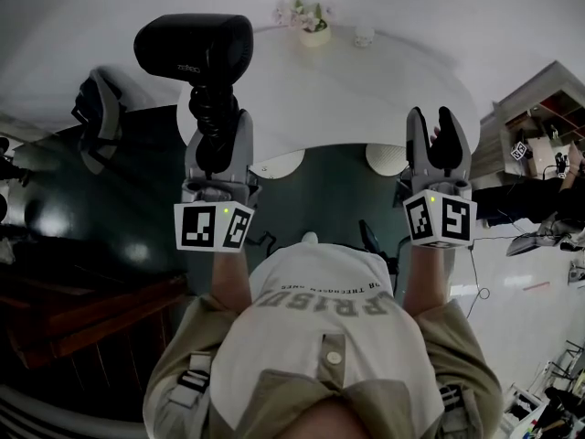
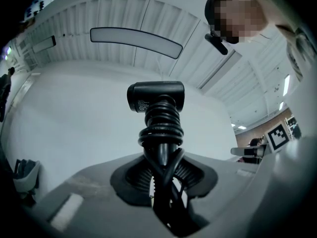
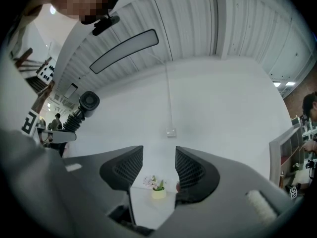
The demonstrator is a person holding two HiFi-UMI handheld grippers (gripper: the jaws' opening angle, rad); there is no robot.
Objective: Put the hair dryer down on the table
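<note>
A black hair dryer (image 1: 194,46) stands upright in my left gripper (image 1: 218,128), which is shut on its handle; the black cord is coiled round that handle (image 2: 161,128). The dryer's barrel (image 2: 155,95) lies crosswise above the jaws. It hangs over the near left edge of the round white table (image 1: 338,99). My right gripper (image 1: 437,137) is open with nothing between its fingers, held level at the table's near right edge. In the right gripper view the dryer (image 3: 83,108) shows far left, and the right gripper (image 3: 159,170) points across the table.
A small pot of flowers (image 1: 313,24) and a small white object (image 1: 364,37) sit at the table's far side by the white wall. Two round white stools (image 1: 279,163) stand under the near edge. A dark chair (image 1: 99,117) stands to the left, shelves (image 1: 539,135) to the right.
</note>
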